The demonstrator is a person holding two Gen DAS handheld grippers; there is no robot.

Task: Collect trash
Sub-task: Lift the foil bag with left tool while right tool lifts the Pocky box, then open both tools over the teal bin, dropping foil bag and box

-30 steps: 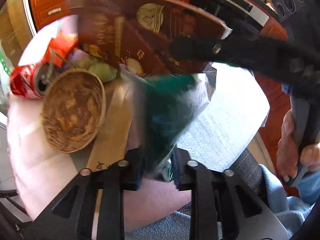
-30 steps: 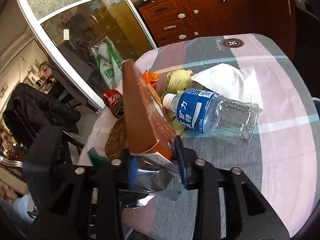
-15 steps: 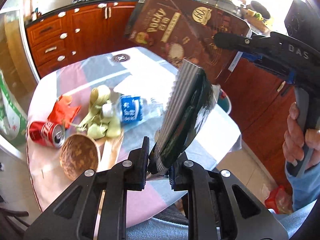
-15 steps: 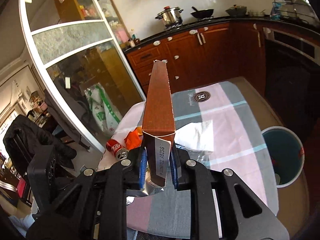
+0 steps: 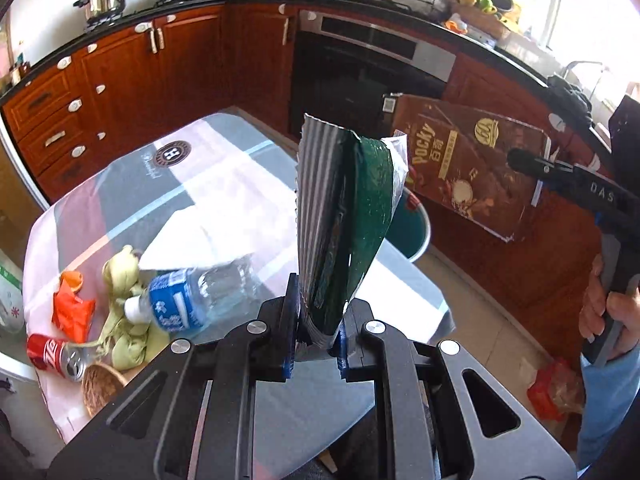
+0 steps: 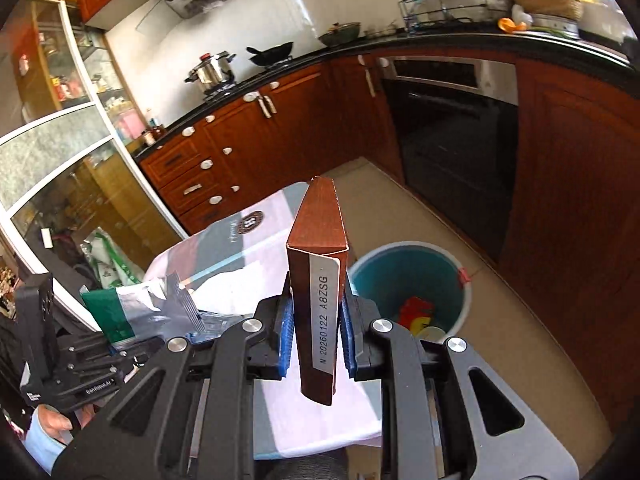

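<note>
Teal plastic, the round bin (image 6: 408,280) stands on the tiled floor off the bench's (image 6: 256,248) far corner, ahead and to the right of my right tool (image 6: 314,340), which I have clamped on a stiff brown cardboard snack box (image 6: 320,280), held on edge with its long axis running away from me. My left tool (image 5: 316,336) pinches a crinkled green-and-silver foil wrapper (image 5: 344,224), upright and limp. I judge the right hand nearer the bin. A clear bottle (image 5: 192,300), dented red can (image 5: 56,356), orange scraps (image 5: 70,308) and pale husks (image 5: 120,308) wait on the cloth.
</note>
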